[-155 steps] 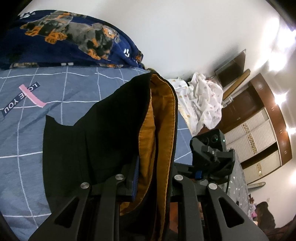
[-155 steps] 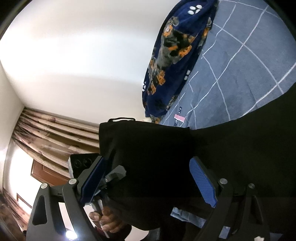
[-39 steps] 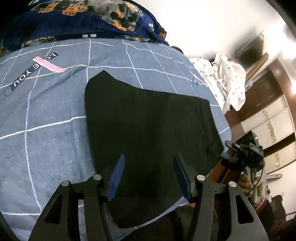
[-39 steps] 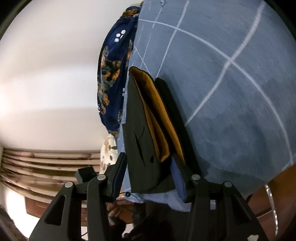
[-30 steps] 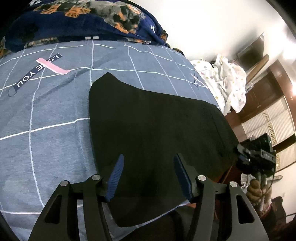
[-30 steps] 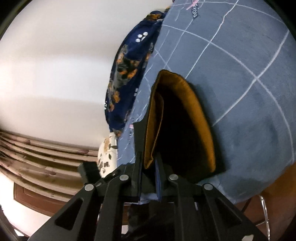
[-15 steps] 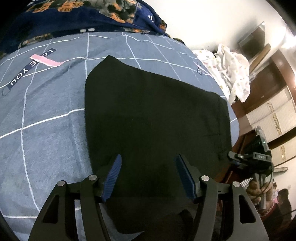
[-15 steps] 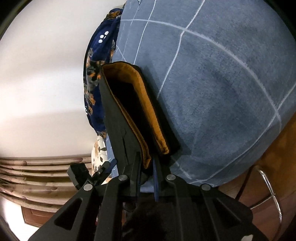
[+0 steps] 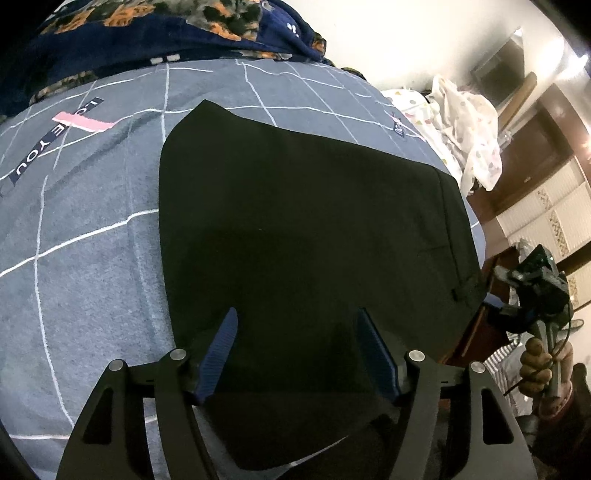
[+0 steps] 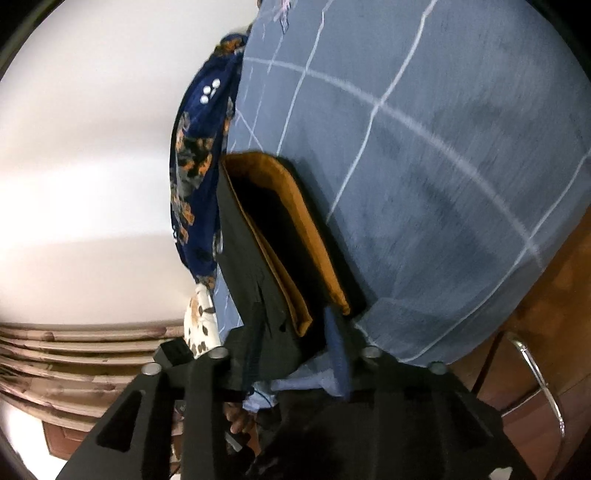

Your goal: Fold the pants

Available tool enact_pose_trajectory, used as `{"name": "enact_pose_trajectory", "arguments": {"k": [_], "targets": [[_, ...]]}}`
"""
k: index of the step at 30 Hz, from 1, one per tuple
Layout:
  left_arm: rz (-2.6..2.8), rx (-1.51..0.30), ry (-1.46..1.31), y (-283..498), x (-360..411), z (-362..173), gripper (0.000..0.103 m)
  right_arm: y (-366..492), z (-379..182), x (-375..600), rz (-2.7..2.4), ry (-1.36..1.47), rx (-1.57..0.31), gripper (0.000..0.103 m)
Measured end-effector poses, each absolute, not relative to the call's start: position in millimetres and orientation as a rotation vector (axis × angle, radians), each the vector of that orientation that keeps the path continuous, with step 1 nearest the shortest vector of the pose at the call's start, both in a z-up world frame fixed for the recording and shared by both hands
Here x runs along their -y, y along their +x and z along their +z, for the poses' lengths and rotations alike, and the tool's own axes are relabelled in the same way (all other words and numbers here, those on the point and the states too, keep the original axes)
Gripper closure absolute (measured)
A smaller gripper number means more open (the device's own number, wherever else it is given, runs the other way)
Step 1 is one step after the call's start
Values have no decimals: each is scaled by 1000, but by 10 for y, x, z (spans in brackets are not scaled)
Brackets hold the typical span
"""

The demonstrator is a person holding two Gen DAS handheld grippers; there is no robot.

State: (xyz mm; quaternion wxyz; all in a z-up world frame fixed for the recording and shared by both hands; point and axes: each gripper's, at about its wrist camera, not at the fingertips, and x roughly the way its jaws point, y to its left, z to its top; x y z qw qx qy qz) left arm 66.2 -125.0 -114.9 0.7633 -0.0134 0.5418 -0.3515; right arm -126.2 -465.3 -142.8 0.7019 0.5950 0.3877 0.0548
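The left gripper (image 9: 297, 350) is hovering over the near part of the folded black pants (image 9: 306, 236), its jaws apart and widening, with nothing pinched between the blue pads (image 9: 218, 354). The fabric is lying flat beneath them, not lifted.

The right gripper (image 10: 291, 343) is sitting at the waistband end of the pants (image 10: 258, 258), at the edge of the bed. Its jaws are opening; the edge of the garment, black outside with an orange lining, is still lying between the fingers, and the pads do not appear to be pressing on it. In the left wrist view this same gripper (image 9: 535, 291) is showing just off the right edge of the pants, carried by the person's hand (image 9: 539, 365).

The pants are lying spread in a folded slab on the grey-blue checked bedsheet (image 9: 92, 258), reaching from near the bed's front edge toward its middle. A navy blanket with an orange and grey dog print (image 9: 155, 33) is bunched along the far side of the bed, well apart from the pants. A white spotted cloth (image 9: 469, 129) is lying heaped beyond the bed's right corner. A printed label reading "LOVE YOU" with a pink strip (image 9: 59, 136) is showing on the sheet to the left of the pants.
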Motion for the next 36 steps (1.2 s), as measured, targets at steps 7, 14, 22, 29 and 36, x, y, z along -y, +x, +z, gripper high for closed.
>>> {"name": "enact_pose_trajectory", "arguments": {"k": [7,14,22,29,36], "targets": [[-762,-1185,-45,660,1236,-1147,34,-1163,-1396,4645,116,1273,-910,35],[-761,-1179,-35,662,1224,-1147,34,-939,-1370,4497,152,1193,-969,60],[-698,-1160,-118,773,1003,-1105,34,-716,-1163,4312,352,1207,-858,82],[-646,-1174,-171,910,828,-1149,34,-937,-1708,4541,186,1275,-932,85],[-647,-1201,-193,950,786,-1241,34,-877,-1561,4519,191,1204,-946,78]]}}
